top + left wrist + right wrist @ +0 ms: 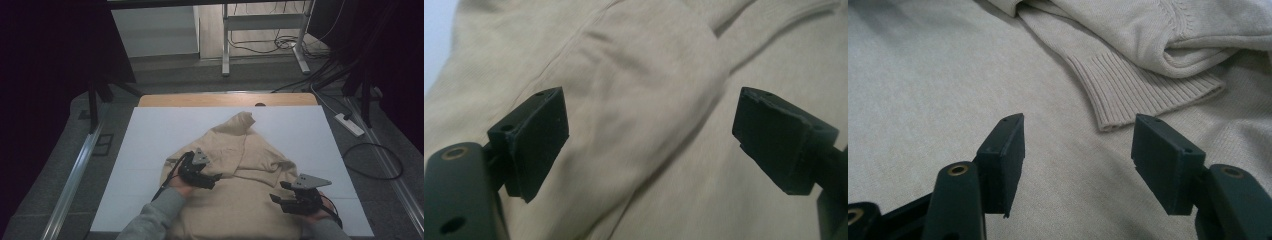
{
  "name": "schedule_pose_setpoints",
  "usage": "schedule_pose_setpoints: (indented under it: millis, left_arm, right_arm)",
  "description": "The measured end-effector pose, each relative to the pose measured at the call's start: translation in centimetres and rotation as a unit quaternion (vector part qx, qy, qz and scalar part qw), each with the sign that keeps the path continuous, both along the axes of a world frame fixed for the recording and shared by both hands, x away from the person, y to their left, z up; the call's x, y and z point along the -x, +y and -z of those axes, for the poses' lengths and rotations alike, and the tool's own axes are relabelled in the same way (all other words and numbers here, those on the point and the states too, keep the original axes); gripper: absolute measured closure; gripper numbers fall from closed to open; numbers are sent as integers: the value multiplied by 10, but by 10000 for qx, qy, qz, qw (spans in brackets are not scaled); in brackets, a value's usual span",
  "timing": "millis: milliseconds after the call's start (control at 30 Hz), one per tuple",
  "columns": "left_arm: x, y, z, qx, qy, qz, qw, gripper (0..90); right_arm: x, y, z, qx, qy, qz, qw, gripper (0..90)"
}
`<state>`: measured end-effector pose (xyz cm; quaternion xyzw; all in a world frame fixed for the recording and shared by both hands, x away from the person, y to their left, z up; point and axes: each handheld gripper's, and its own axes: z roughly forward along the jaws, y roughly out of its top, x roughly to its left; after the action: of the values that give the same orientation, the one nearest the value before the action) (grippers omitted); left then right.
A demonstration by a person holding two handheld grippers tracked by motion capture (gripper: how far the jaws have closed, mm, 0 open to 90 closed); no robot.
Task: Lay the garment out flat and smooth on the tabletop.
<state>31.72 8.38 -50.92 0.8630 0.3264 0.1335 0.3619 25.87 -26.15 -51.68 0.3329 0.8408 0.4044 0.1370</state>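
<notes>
Garment: a beige knit sweater (pixel 240 175) lies on the white sheet (pixel 150 150) that covers the desk (pixel 225 99), toward the person's edge, its neck end pointing away and its body spread toward the near edge.
Folds: one sleeve is laid across the chest; its ribbed cuff (pixel 1143 85) rests flat on the body panel, just ahead of the right gripper.
Handling: soft and limp, and by the look of it light. It will drape and slump from any one grip point, and the knit is likely to stretch if dragged. Not fragile and not slippery; the cloth should give the pads good purchase.
Where to take hold: a pinch on a doubled edge, the ribbed cuff, the hem or a side seam should hold better than flat cloth, which would need bunching first. Two grips well apart would keep it from twisting.
Left gripper (pixel 202 176): over the sweater's left side; fingers (pixel 536 140) spread wide, released, nothing between them, a sleeve fold beneath.
Right gripper (pixel 292 192): over the lower right of the sweater; fingers (pixel 1005 160) apart, grasping nothing, low over flat knit.
Surroundings: grey floor with cables (pixel 370 160) and a power strip (pixel 349 124) beyond the desk.
</notes>
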Motion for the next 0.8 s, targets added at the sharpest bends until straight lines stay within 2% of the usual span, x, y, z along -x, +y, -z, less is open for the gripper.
schedule_pose_setpoints:
  millis: [33,67,233,333,433,500,533,567,600,700,733,767,800]
  left_arm:
    - [-4,-9,0,-43,30,-11,10000,148]
    - [-4,-9,0,-43,30,-11,10000,147]
    - [-12,-33,4,-157,48,-49,9999,144]
    - [-14,-40,6,-232,46,-35,9997,147]
    - [-14,-47,11,-403,4,-17,9992,157]
    - [-13,-47,13,-584,-136,-33,9982,212]
    - [-13,-45,12,-605,-179,-31,9980,322]
    - [-15,-39,11,-492,-188,-48,9986,388]
    - [-15,-39,11,-492,-188,-48,9986,454]
    - [-20,-25,7,-61,13,-42,10000,668]
    - [-21,-20,6,77,70,-31,9999,668]
    - [-24,-12,3,264,127,-14,9996,759]
    - [-24,-9,2,308,112,-28,9995,779]
  right_arm:
    - [0,0,0,-21,2,15,10000,378]
    - [0,0,0,-21,2,15,10000,378]
    - [-1,-1,1,36,-2,24,10000,378]
    - [-1,-1,1,56,-10,29,10000,378]
    - [-2,-1,2,93,-19,27,10000,378]
    - [-2,-2,2,116,-26,32,9999,377]
    - [-2,-2,2,132,-34,40,9999,378]
    - [-2,-2,2,138,-36,46,9999,378]
    - [-2,-2,2,141,-30,59,9999,378]
    - [-2,-2,2,130,-29,87,9999,378]
    - [-2,-2,2,130,-29,87,9999,378]
    - [-2,-3,2,128,-34,97,9999,378]
    - [-2,-3,2,128,-26,99,9999,378]
